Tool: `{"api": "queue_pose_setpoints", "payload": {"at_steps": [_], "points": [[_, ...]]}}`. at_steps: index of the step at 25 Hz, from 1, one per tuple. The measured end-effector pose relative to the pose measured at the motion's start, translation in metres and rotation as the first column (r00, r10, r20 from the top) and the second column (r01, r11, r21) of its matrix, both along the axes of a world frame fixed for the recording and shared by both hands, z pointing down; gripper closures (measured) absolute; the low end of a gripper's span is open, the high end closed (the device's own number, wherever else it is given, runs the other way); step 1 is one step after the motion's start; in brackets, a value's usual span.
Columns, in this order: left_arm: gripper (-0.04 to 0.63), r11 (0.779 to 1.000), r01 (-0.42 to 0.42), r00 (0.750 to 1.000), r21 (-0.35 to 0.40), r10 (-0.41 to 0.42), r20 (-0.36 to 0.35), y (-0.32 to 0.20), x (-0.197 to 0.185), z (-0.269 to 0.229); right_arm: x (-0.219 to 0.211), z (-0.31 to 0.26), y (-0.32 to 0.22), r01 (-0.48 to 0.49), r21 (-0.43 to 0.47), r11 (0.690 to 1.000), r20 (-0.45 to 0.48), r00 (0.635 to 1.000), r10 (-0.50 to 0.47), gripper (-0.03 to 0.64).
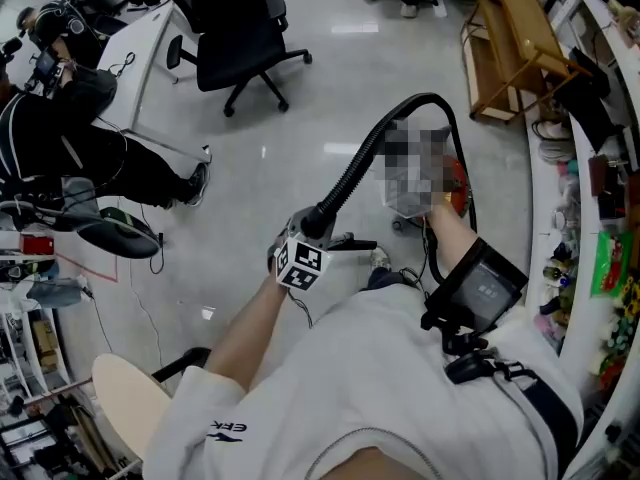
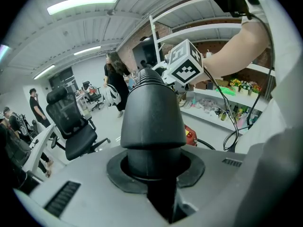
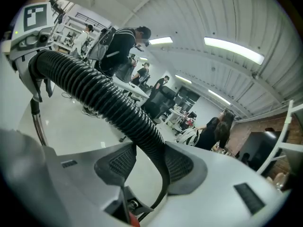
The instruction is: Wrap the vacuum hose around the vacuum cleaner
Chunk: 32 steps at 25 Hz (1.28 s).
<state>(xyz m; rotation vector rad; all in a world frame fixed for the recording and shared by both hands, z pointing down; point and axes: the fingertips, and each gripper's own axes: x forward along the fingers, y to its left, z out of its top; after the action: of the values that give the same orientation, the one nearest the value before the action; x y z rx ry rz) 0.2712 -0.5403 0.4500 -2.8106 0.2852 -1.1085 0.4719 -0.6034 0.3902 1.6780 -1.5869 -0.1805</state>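
While left gripper (image 2: pixel 151 170) and right gripper (image 3: pixel 147 161) fingers clamp the black ribbed vacuum hose (image 1: pixel 350 173), it arcs toward the red vacuum cleaner (image 1: pixel 457 186), nearest the right.

Glossy pale floor (image 1: pixel 300 158), black office chair (image 1: pixel 238 36), wooden bench (image 1: pixel 525 23), ceiling strip lights (image 2: pixel 83 4)

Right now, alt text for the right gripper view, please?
The right hand-held gripper grips a black ribbed hose between its pads; the hose arcs up and left over a pale floor. Behind stand people and an office chair under ceiling lights.
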Motion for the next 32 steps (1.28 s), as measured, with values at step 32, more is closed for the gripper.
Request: {"api": "queue_pose_setpoints", "payload": {"at_steps": [32], "points": [[0.512, 0.951, 0.309, 0.936, 0.02, -0.307, 0.172, -0.027, -0.075, 0.054, -0.1, 0.055, -0.064, 0.094, -0.108, 0.99, 0.972, -0.201, 0.125, 0.354]]}}
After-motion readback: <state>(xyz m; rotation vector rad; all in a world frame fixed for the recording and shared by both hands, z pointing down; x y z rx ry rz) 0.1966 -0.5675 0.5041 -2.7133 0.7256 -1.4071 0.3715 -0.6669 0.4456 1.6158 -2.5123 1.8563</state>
